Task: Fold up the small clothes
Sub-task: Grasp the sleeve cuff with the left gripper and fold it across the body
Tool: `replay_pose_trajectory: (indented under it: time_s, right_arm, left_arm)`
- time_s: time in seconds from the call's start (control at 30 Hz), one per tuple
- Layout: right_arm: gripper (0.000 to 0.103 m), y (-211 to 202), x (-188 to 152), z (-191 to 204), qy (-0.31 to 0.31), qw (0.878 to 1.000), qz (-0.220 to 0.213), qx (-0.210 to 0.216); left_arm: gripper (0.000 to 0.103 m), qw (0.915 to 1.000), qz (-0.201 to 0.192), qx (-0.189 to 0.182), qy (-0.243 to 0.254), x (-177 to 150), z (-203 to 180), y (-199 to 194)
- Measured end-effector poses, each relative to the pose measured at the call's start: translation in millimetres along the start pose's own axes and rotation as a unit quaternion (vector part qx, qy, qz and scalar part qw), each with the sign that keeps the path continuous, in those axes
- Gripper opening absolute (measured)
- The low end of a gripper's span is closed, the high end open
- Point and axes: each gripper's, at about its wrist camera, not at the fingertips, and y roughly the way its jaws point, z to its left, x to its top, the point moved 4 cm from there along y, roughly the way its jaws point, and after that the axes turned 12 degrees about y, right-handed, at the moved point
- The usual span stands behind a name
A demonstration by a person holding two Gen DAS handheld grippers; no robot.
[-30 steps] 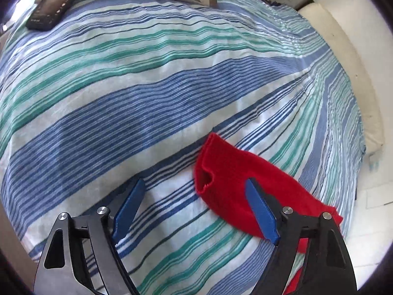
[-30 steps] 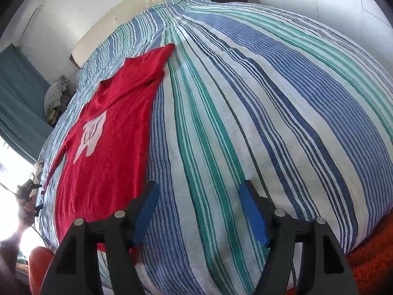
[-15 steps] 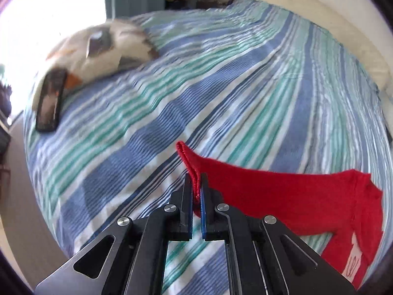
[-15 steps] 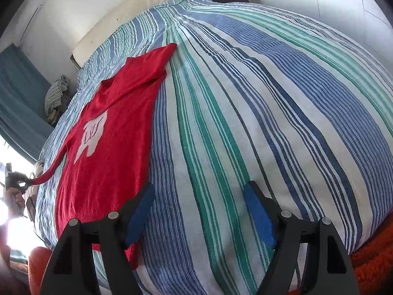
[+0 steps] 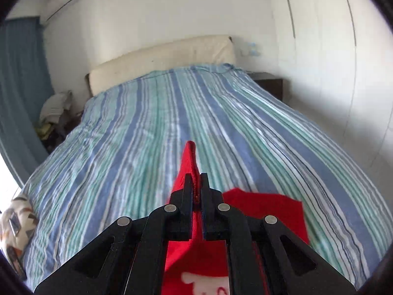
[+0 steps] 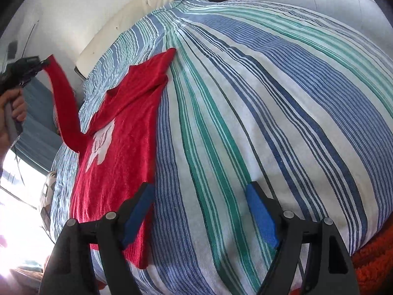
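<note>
Through the left wrist, the left gripper (image 5: 195,184) is pinched tight on the red sweater's sleeve cuff (image 5: 190,157), lifted above the striped bedspread (image 5: 152,127); that thin hold could slip as the sleeve swings. Through the right wrist, the right gripper (image 6: 200,211) hangs spread wide, holding nothing, just beside the red sweater (image 6: 118,147) flat on the bedspread.

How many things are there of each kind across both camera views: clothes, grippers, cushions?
Red sweater: 1
Grippers: 2, left gripper shut on the sweater's sleeve, right gripper open
Patterned cushion: 1
Total: 4
</note>
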Motion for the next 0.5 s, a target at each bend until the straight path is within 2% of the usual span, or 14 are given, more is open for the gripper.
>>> replay_pose_trajectory:
  time_s: [0.03, 0.07, 0.1, 0.13, 0.2, 0.27, 0.4, 0.47, 0.5]
  right_arm:
    - [0.078, 0, 0, 0, 0.0, 1.0, 0.0, 0.0]
    - [0.078, 0, 0, 0, 0.0, 1.0, 0.001, 0.0]
    - [0.078, 0, 0, 0, 0.0, 1.0, 0.001, 0.001]
    - [0.078, 0, 1, -1, 0.002, 1.0, 0.002, 0.002]
    - [0.078, 1, 2, -2, 0.006, 1.0, 0.003, 0.007]
    - [0.078, 1, 3, -4, 0.012, 1.0, 0.005, 0.013]
    - [0.078, 3, 6, -9, 0.03, 0.999, 0.009, 0.026]
    - [0.078, 4, 7, -10, 0.035, 0.999, 0.009, 0.028]
    - [0.079, 5, 7, -9, 0.035, 0.999, 0.009, 0.028]
  left_arm:
    - [0.013, 0.9996, 0.019, -0.014, 0.017, -8, -23, 11]
    - [0.027, 0.9981, 0.042, -0.024, 0.037, -19, -45, 21]
    - [0.048, 0.9958, 0.067, -0.024, 0.058, -37, -65, 29]
    - [0.053, 0.9946, 0.073, -0.027, 0.068, -51, -75, 30]
    - [0.054, 0.992, 0.078, -0.054, 0.083, -88, -83, 22]
    - [0.054, 0.9905, 0.09, -0.06, 0.085, -122, -73, 13]
    - [0.056, 0.9907, 0.129, -0.028, 0.032, -194, 10, 6]
    - [0.056, 0.9891, 0.144, -0.033, 0.001, -226, 50, 6]
    - [0.054, 0.9871, 0.152, -0.048, -0.011, -241, 67, 8]
